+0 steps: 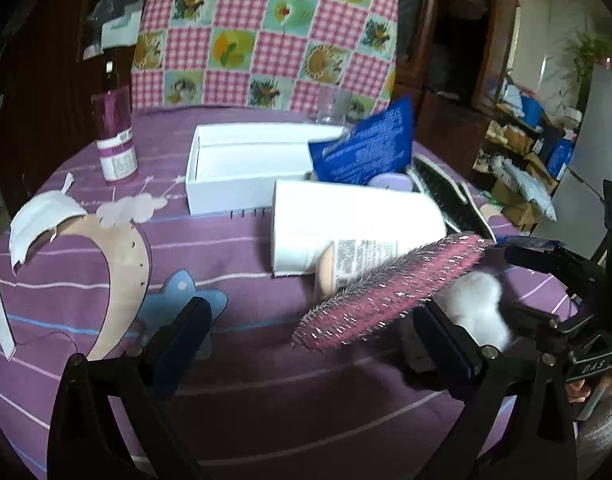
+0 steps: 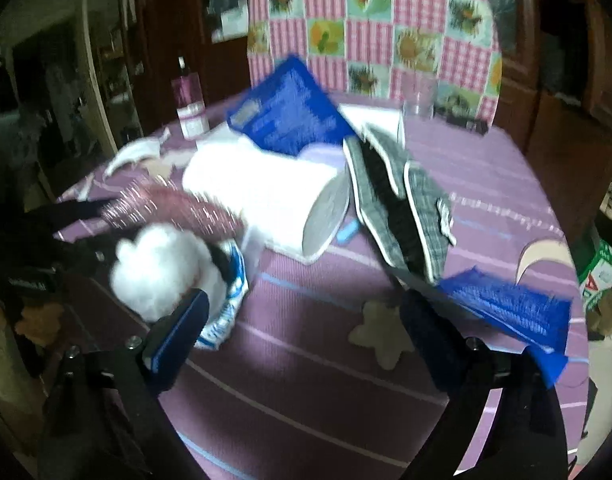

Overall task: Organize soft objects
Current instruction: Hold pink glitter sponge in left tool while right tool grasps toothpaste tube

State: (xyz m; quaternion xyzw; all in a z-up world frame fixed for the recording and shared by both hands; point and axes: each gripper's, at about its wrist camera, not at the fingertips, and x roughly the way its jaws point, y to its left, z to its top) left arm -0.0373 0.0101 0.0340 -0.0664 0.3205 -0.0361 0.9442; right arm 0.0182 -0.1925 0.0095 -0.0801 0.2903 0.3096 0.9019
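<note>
Left jaws (image 1: 310, 340) stand wide apart with nothing between them, only the purple-clothed surface (image 1: 266, 408). Just beyond their right finger lies a pink bristly roller (image 1: 390, 292), with a white cotton ball (image 1: 480, 308) past it to the right. Right jaws (image 2: 302, 328) gape wide, gripping nothing; the cotton ball (image 2: 162, 268) sits just outside their left finger, a blue bristly piece (image 2: 514, 308) beside the right one.
</note>
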